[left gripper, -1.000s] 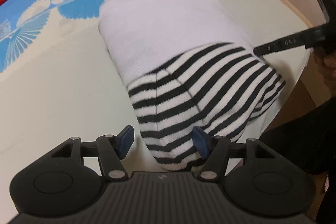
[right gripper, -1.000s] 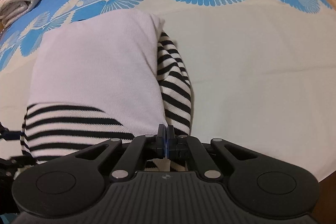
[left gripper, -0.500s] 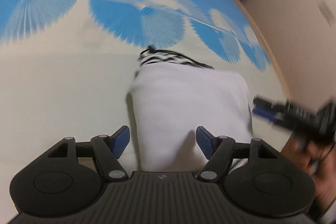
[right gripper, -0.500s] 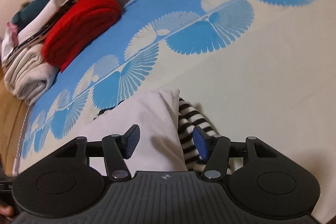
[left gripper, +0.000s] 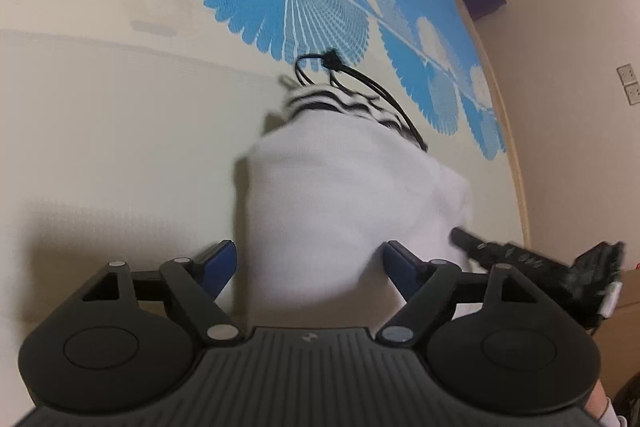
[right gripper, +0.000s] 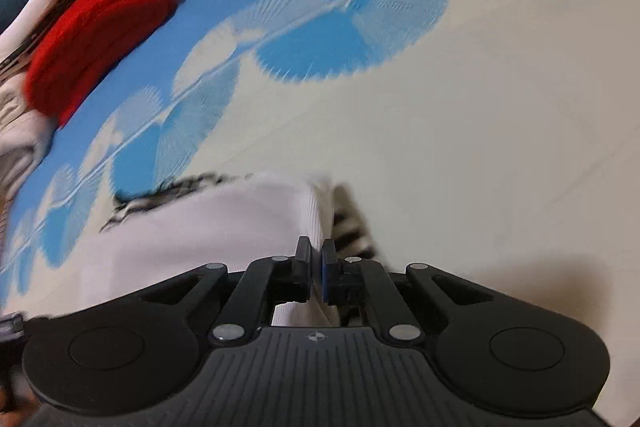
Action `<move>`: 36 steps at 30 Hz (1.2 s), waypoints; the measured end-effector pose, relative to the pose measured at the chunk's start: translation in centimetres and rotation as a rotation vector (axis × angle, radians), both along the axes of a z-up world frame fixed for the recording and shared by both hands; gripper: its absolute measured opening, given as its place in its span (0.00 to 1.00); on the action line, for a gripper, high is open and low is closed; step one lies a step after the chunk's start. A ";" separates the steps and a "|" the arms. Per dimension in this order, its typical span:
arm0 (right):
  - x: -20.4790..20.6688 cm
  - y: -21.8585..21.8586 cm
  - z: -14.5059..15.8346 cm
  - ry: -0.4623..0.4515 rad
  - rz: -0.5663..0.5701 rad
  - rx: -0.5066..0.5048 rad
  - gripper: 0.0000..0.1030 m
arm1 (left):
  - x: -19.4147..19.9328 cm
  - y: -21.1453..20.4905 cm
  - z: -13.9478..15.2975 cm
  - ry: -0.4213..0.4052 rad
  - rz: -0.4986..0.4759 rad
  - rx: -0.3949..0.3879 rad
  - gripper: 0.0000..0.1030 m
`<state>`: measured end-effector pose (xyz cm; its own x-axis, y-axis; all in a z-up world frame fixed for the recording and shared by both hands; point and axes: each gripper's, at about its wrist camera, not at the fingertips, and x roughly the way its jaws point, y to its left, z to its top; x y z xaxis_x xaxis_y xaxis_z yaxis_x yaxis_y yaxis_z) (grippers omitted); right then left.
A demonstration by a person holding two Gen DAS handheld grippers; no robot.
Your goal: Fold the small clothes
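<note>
Left wrist view: left gripper (left gripper: pixel 308 265) low in the frame, jaws spread wide and just been opening, straddling the near edge of the folded white garment (left gripper: pixel 352 203) without pressing it. The garment lies at centre on the cream-and-blue sheet (left gripper: pixel 120 131); a black cord (left gripper: pixel 376 91) rests at its striped far end. The other gripper enters blurred at lower right.

Right wrist view: right gripper (right gripper: pixel 316 263) jaws just been closing, pinched on the garment's edge at lower centre. A red folded item (right gripper: pixel 100 35) sits upper left, well apart.
</note>
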<state>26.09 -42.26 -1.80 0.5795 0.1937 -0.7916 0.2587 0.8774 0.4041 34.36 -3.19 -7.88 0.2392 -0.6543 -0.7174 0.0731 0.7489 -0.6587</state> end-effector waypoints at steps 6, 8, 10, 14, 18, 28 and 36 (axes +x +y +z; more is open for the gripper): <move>-3.3 -3.0 2.9 -0.173 -0.102 0.107 0.65 | 0.2 -0.4 -0.6 0.012 -0.005 -0.021 0.83; -3.4 -2.9 1.7 -0.101 -0.026 0.130 0.69 | 0.2 -0.5 -1.0 0.026 0.006 -0.031 0.83; -3.3 -2.2 -0.2 0.017 0.047 0.100 0.69 | 0.2 -0.6 -1.3 0.033 0.015 -0.044 0.84; -3.2 -1.7 -1.8 0.078 0.095 0.074 0.69 | 0.0 -1.4 -1.1 0.001 0.024 -0.031 0.76; -2.3 -1.5 -2.1 0.064 0.097 0.125 0.10 | -0.5 -1.6 0.4 -0.070 0.006 0.000 0.44; 1.4 1.5 2.9 -0.229 0.100 0.191 0.05 | 2.9 4.1 9.3 -0.431 0.078 0.091 0.42; 7.8 7.3 2.0 -0.251 0.129 0.082 0.05 | 3.6 8.5 8.5 -0.379 0.170 0.256 0.51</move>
<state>33.90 -34.93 0.18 0.7216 0.3361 -0.6053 0.0297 0.8585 0.5120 37.96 5.29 0.64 0.6029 -0.3969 -0.6921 0.1346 0.9057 -0.4020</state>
